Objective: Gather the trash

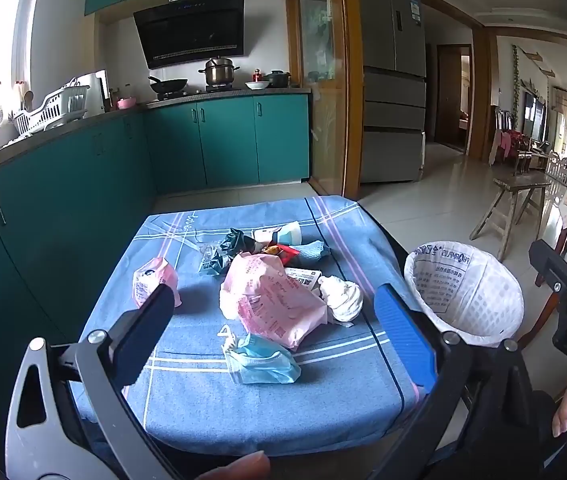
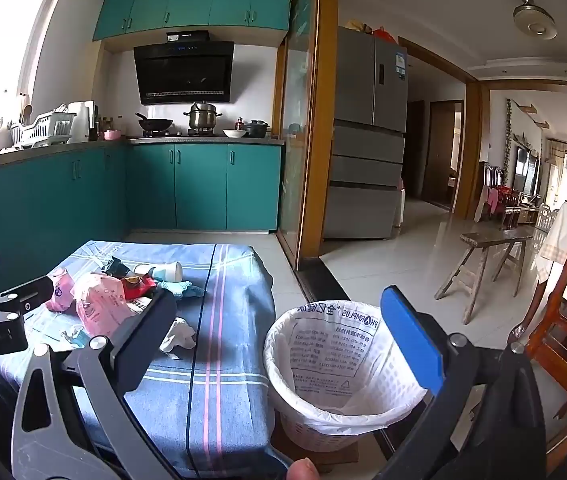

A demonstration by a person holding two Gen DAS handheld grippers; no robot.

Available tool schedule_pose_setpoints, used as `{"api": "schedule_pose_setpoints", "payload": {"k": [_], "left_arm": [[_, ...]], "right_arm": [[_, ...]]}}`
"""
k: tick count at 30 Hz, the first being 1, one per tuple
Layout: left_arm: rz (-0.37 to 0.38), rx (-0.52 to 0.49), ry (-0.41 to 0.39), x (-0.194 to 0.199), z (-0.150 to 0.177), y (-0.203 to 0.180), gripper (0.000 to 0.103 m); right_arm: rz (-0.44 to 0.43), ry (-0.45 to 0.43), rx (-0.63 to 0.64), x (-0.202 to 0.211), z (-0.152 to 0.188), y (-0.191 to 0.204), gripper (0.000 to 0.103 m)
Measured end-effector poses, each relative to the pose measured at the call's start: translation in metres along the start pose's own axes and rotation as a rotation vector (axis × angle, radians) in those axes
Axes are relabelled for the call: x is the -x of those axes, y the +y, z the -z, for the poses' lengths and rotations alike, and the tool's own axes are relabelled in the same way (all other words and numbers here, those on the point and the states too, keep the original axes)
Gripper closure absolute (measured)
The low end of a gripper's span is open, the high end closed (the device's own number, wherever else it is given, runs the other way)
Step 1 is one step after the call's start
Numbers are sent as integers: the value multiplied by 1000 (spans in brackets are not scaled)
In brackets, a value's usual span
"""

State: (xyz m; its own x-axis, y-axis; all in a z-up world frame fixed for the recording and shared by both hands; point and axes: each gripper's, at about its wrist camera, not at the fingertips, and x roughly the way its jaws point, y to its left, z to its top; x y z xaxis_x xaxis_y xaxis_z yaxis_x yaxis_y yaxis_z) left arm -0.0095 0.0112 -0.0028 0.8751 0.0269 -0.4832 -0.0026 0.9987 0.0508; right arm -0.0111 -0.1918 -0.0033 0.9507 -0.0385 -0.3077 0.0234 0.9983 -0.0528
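Note:
Trash lies on a table covered with a blue cloth: a large pink plastic bag, a small pink packet, a blue face mask, a crumpled white tissue, teal and red wrappers and a paper cup. A white bin with a printed liner stands right of the table. My left gripper is open and empty above the near part of the table. My right gripper is open and empty, above the gap between table and bin.
Teal kitchen cabinets run along the left and back. A glass door with a wooden frame and a fridge stand behind the table. A wooden stool and a wooden chair stand to the right.

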Motion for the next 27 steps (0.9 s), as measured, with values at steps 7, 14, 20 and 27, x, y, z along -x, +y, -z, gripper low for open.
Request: {"api": "schedule_pose_setpoints", "payload": {"k": [7, 14, 20, 27], "left_arm": [[0, -1, 0, 1, 1, 0, 3], [1, -2, 2, 1, 1, 0, 3], [2, -3, 2, 2, 2, 0, 3], [0, -5, 3, 2, 2, -1, 3]], "right_arm": [[2, -1, 2, 1, 1, -1, 3], [-1, 0, -4, 2, 1, -2, 3], [-1, 1, -1, 3, 0, -2, 3], [-2, 2, -3, 4, 0, -3, 3]]}}
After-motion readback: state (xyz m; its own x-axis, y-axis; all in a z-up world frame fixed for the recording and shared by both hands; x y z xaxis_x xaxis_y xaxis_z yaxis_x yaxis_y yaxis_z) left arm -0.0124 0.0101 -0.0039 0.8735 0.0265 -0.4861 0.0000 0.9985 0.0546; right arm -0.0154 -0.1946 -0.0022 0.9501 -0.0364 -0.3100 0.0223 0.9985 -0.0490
